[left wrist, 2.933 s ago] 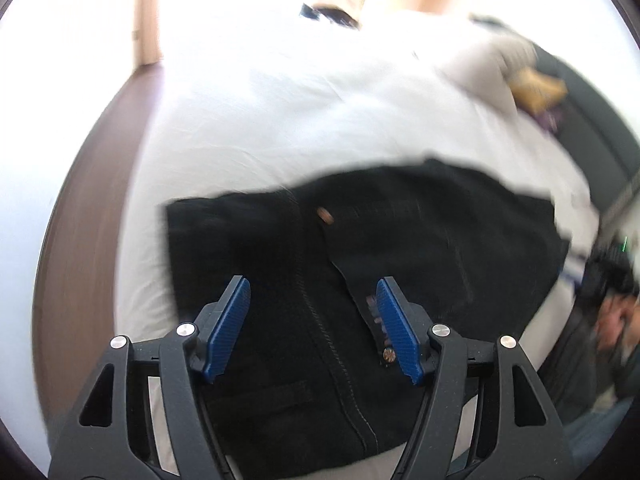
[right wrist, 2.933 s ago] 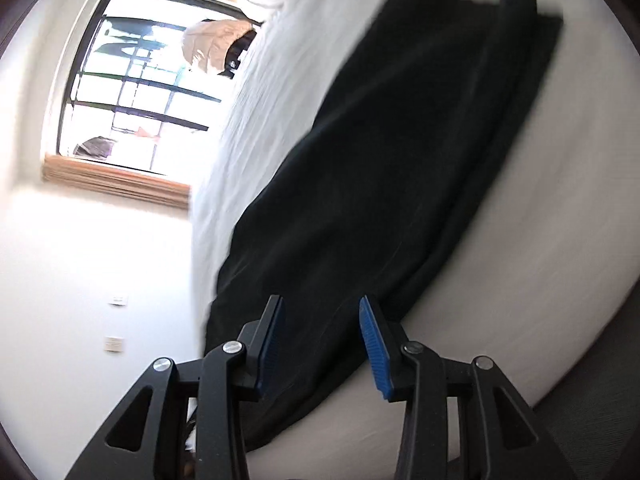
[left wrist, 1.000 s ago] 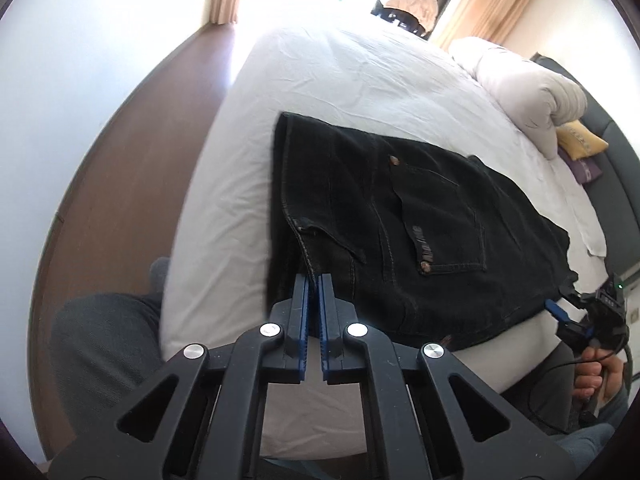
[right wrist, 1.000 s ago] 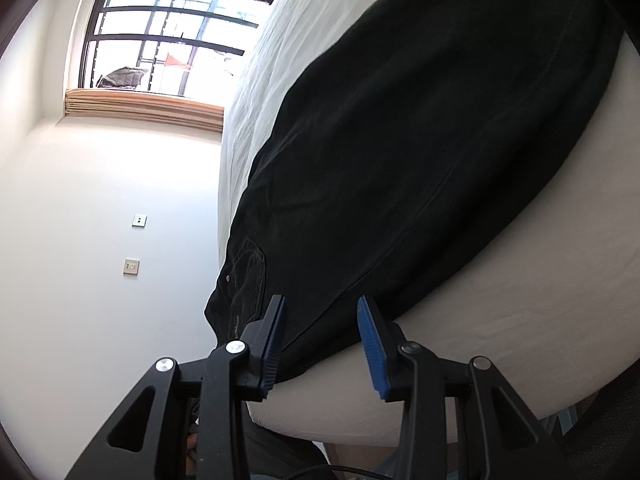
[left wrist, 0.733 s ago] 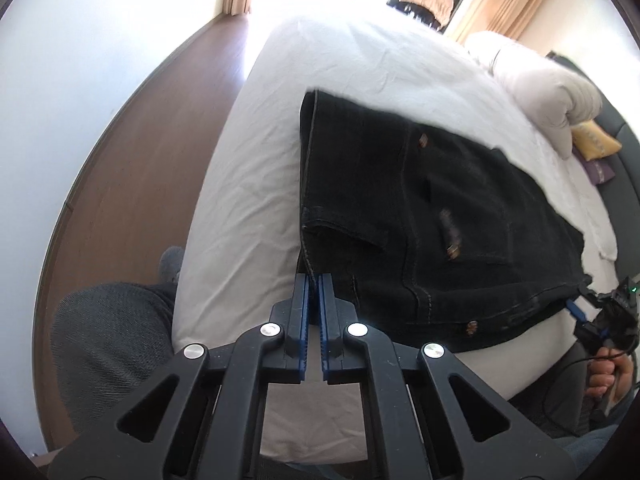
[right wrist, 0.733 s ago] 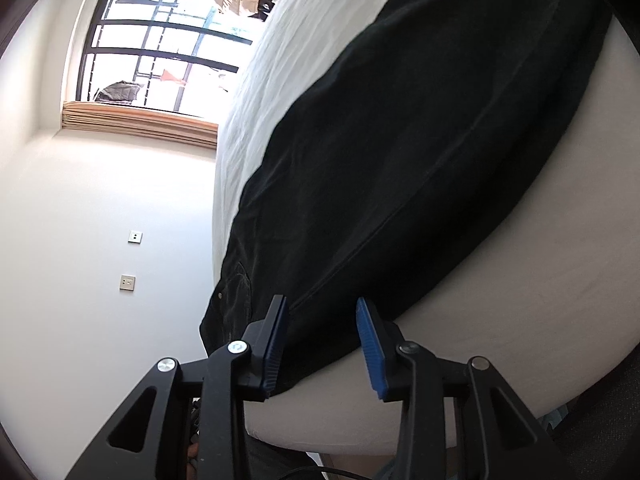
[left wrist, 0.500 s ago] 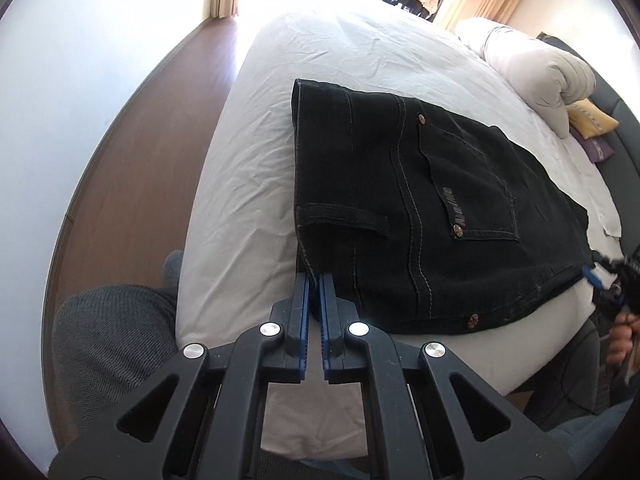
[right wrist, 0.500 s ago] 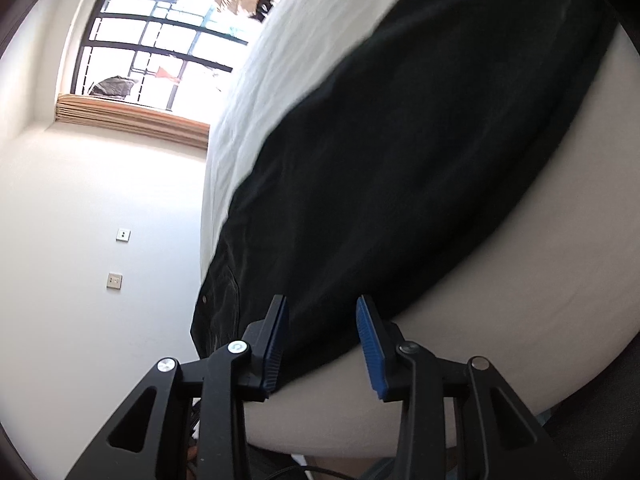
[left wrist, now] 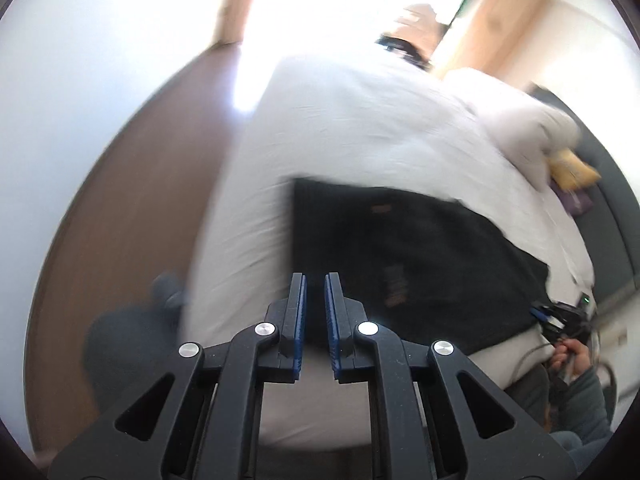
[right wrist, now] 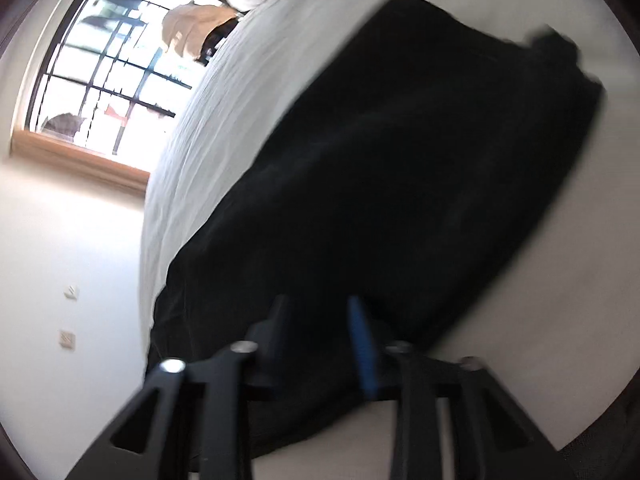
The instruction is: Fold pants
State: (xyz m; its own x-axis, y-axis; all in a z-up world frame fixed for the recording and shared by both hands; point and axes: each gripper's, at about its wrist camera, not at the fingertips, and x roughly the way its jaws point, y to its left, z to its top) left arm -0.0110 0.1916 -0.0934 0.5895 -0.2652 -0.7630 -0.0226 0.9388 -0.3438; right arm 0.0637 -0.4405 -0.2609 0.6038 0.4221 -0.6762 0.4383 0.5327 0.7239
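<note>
Lying flat on the bed (left wrist: 360,128), pants (left wrist: 420,264); left gripper (left wrist: 315,312) slightly parted, empty; right gripper (right wrist: 320,344) agape over them.

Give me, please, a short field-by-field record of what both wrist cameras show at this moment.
garment: black jeans, lying flat on the bed
surface: white bed sheet
left gripper: slightly open, nothing between the pads, at the jeans' near edge
right gripper: open, over the jeans' near edge, blurred
bedding: white pillow at the far side
image quality: both views motion-blurred
</note>
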